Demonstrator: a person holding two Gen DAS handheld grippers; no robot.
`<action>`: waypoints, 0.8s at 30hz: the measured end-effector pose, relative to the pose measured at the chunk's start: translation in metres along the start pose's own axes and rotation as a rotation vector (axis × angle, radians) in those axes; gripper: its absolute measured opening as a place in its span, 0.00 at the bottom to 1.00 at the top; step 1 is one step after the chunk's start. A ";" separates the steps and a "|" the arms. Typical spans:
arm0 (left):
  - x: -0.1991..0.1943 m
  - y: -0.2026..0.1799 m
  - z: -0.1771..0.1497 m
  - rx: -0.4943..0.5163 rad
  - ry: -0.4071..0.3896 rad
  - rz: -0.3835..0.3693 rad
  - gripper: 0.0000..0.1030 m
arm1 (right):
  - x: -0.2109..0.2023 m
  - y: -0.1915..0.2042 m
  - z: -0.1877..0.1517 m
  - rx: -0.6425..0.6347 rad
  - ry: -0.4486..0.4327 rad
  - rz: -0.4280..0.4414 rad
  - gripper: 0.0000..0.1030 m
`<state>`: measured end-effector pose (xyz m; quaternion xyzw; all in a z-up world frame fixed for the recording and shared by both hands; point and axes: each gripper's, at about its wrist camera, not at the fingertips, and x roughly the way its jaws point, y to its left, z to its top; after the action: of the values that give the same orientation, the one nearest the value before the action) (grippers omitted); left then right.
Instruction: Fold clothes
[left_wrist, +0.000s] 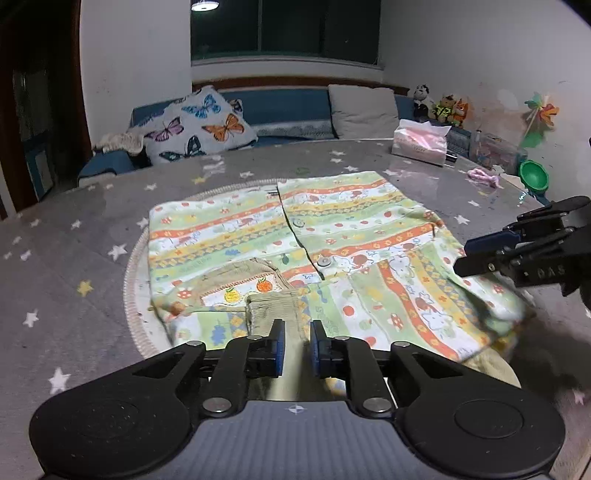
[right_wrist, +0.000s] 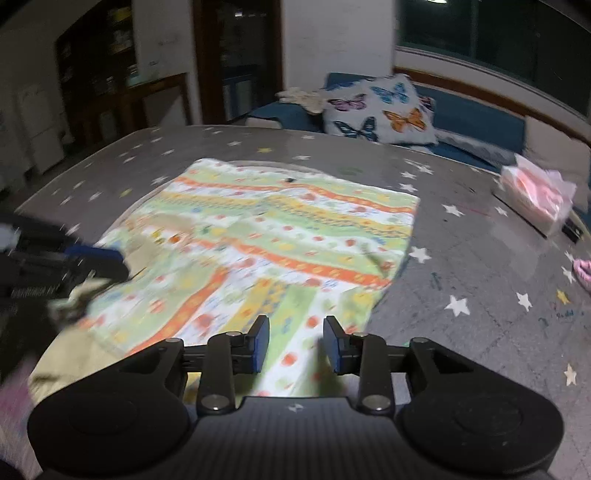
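The child's shirt (left_wrist: 325, 236), striped in green, orange and yellow with little printed animals, lies spread on my star-patterned grey tabletop (left_wrist: 74, 258), partly over a round woven mat (left_wrist: 135, 266). Its button placket runs up the middle, and a beige corduroy collar (left_wrist: 258, 284) with embroidered oranges sits at the near end. The near sleeve is folded across the body.

My left gripper (left_wrist: 297, 339) hovers at the near edge, its blue pads (left_wrist: 280, 347) standing a narrow gap apart with a strip of beige corduroy running between them; I see daylight on each side, so it is not pinching. My right gripper (right_wrist: 295, 343) is over the folded sleeve, its jaws wider apart, printed cloth beneath them but not clamped. From the left camera I see that right gripper (left_wrist: 517, 251) beside the shirt's right edge.

Farther back on the table a pink tissue pack (left_wrist: 421, 142) sits well apart from the shirt, and a butterfly cushion (left_wrist: 201, 125) leans on the blue sofa (left_wrist: 280, 103) beyond.
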<state>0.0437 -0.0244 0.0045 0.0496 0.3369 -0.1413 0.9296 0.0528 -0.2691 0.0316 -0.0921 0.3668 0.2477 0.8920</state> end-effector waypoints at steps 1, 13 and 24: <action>-0.004 0.000 -0.002 0.010 -0.002 0.001 0.20 | -0.003 0.005 -0.004 -0.015 0.003 0.009 0.35; -0.063 -0.032 -0.054 0.339 -0.030 0.023 0.47 | -0.022 0.034 -0.038 -0.123 0.030 0.025 0.40; -0.054 -0.070 -0.058 0.484 -0.135 -0.025 0.49 | -0.040 0.039 -0.043 -0.166 0.031 0.017 0.48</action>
<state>-0.0523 -0.0678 -0.0053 0.2570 0.2311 -0.2322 0.9092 -0.0177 -0.2652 0.0292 -0.1664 0.3597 0.2835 0.8732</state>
